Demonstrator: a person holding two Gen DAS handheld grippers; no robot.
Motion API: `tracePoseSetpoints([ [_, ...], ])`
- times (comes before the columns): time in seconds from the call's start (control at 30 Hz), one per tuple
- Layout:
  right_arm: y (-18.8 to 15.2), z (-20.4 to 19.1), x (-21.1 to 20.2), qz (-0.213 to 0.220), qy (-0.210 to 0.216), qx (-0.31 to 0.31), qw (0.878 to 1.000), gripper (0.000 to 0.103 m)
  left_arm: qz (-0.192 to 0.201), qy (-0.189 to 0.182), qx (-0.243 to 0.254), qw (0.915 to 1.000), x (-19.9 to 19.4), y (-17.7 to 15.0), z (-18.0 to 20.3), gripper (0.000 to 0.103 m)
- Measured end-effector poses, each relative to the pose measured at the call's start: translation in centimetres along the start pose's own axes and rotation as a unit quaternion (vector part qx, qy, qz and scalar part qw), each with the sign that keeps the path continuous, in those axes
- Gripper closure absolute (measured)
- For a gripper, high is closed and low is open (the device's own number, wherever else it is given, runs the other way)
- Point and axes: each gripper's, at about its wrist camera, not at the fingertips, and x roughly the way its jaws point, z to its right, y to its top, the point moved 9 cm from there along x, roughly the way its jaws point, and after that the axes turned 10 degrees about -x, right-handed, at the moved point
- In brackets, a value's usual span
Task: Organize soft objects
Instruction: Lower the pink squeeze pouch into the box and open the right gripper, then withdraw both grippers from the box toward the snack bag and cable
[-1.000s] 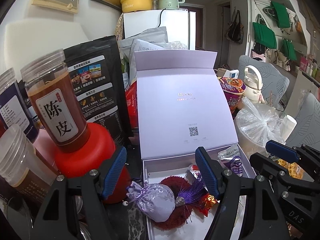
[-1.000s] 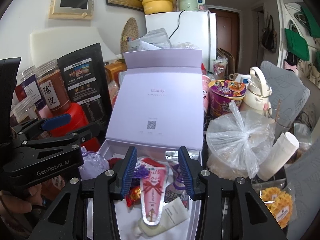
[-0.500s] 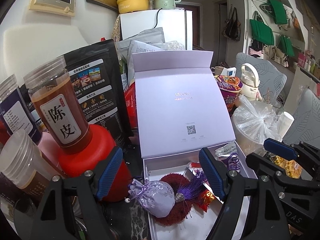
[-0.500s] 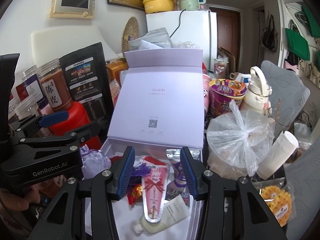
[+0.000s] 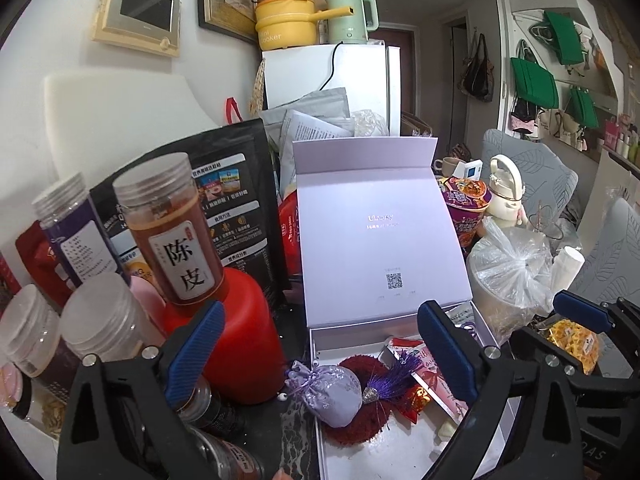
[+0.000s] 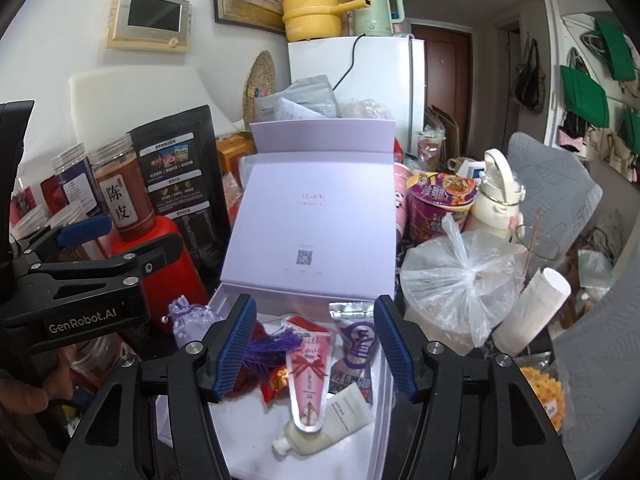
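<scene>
While both of my grippers hang above the near end of the open lilac box (image 6: pixel 228 300), the move ahead turns on the lavender sachet (image 5: pixel 330 394). It straddles the box's left wall, part inside and part over the dark surface, resting against a dark red fluffy pad (image 5: pixel 360 420) with a purple tassel (image 5: pixel 390 378) fanned beside it. My left gripper (image 5: pixel 320 356) has its jaws spread wide and holding nothing; the sachet lies just below and between them, slightly toward the left one, so this is the nearer arm. The sachet's long axis appears to run from its gathered neck, at the far left, toward the box interior at the near right, roughly across my jaws' opening. My right gripper (image 6: pixel 312 348) also has its jaws wide and empty, centred over a pink pouch (image 6: pixel 310 376) and a cream tube (image 6: pixel 328 424) lying lengthwise in the box; from there the sachet sits well off to the left.
</scene>
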Motion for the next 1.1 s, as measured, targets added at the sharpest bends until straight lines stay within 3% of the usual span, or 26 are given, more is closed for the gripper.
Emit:
tracePoseSetpoints([
  [0.6, -0.3, -1.2, -9.2, 0.040, -0.020, 0.002, 0.999, 0.030, 0.039, -0.011, -0.001, 0.9992, -8.9, -0.1, 0.0, 0.003],
  [1.1, -4.6, -2.5, -16.1, 0.050, -0.032, 0.010, 0.998, 0.029, 0.034, -0.022, 0.009, 0.9991, -15.0, -5.0, 0.4, 0.003],
])
